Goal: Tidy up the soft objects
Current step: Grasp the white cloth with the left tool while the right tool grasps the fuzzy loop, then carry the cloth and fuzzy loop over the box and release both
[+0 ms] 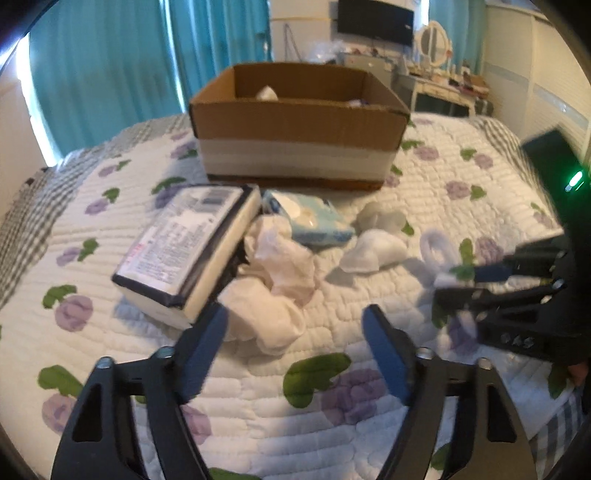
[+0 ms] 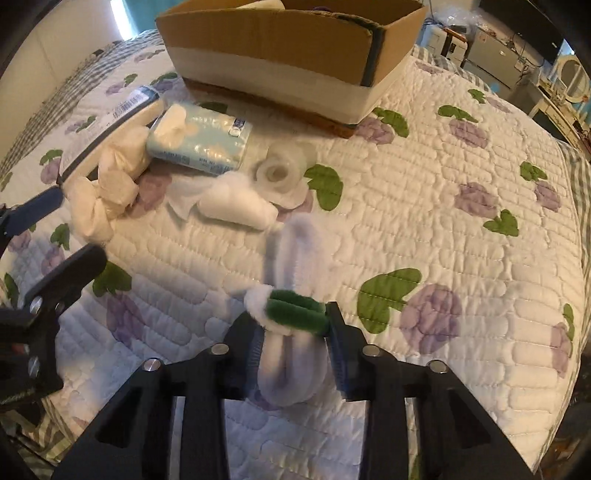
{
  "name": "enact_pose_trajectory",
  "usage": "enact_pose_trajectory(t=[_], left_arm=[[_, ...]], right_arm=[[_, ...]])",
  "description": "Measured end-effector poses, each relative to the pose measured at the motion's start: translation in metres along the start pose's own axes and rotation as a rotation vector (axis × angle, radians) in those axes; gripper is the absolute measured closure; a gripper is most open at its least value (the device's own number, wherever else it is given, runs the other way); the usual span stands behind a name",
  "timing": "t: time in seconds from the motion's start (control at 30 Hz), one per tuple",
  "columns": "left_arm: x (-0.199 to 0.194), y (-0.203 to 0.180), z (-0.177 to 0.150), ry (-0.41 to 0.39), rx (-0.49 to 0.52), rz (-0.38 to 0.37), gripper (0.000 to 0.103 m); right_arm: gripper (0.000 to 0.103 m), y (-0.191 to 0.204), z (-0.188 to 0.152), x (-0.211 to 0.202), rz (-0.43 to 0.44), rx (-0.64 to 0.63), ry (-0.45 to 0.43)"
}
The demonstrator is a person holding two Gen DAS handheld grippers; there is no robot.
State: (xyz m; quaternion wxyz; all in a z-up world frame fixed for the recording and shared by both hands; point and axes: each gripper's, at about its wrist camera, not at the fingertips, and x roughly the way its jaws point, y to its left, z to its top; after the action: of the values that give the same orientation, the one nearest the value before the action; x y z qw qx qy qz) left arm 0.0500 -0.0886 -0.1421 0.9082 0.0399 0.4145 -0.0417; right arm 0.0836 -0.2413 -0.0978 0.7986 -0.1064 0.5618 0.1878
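My right gripper (image 2: 291, 328) is shut on a fuzzy pale lilac loop with a green and white middle (image 2: 291, 310), held just above the quilt; both show in the left wrist view (image 1: 448, 271). My left gripper (image 1: 295, 328) is open and empty above the bed, just short of a crumpled white cloth (image 1: 277, 273). A cardboard box (image 1: 295, 122) stands at the far side, with white items inside. Before it lie a flat dark-edged white pack (image 1: 184, 251), a light blue tissue pack (image 1: 314, 218), a white rolled cloth (image 2: 236, 206) and a translucent white roll (image 2: 280, 173).
Everything lies on a bed with a white quilt printed with purple flowers (image 2: 461, 206). Teal curtains (image 1: 129, 66) hang behind the bed. A dresser with a mirror (image 1: 436, 44) and a dark screen (image 1: 375, 18) stand at the back right.
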Motion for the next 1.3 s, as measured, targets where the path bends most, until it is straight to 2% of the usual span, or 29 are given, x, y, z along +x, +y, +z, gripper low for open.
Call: enact_pose_trajectory(t=[0.17, 0.3, 0.37, 0.4, 0.47, 0.5, 0.67, 0.83, 1.0, 1.3], left_arm=[[0.016, 0.004, -0.003, 0.052, -0.012, -0.004, 0.036], [0.027, 0.010, 0.005, 0.066, -0.020, 0.054, 0.036], [0.030, 0.014, 0.006, 0.063, -0.046, 0.065, 0.061], [0.034, 0.016, 0.007, 0.072, -0.053, 0.065, 0.077], [0.038, 0.020, 0.006, 0.083, -0.066, 0.062, 0.081], [0.037, 0.020, 0.005, 0.079, -0.065, 0.059, 0.088], [0.026, 0.016, 0.002, 0.060, -0.039, 0.063, 0.091], [0.010, 0.016, 0.000, 0.062, -0.052, 0.019, 0.091], [-0.012, 0.011, 0.000, 0.032, -0.027, -0.012, 0.091], [-0.059, 0.016, 0.014, -0.059, -0.019, -0.050, 0.091]], right_arm=[[0.072, 0.001, -0.003, -0.016, 0.038, 0.007, -0.081], [0.072, -0.002, -0.004, -0.019, 0.052, 0.033, -0.098], [0.072, -0.003, -0.005, -0.021, 0.060, 0.032, -0.104], [0.072, -0.002, -0.005, -0.021, 0.063, 0.032, -0.105], [0.071, -0.003, -0.006, -0.021, 0.069, 0.031, -0.108], [0.071, 0.000, -0.006, -0.021, 0.071, 0.033, -0.111], [0.071, -0.003, -0.008, -0.024, 0.065, 0.052, -0.132], [0.072, 0.004, -0.012, -0.033, 0.037, 0.036, -0.171], [0.072, 0.007, -0.016, -0.056, -0.031, 0.045, -0.246], [0.072, 0.020, -0.015, -0.105, -0.050, 0.078, -0.334]])
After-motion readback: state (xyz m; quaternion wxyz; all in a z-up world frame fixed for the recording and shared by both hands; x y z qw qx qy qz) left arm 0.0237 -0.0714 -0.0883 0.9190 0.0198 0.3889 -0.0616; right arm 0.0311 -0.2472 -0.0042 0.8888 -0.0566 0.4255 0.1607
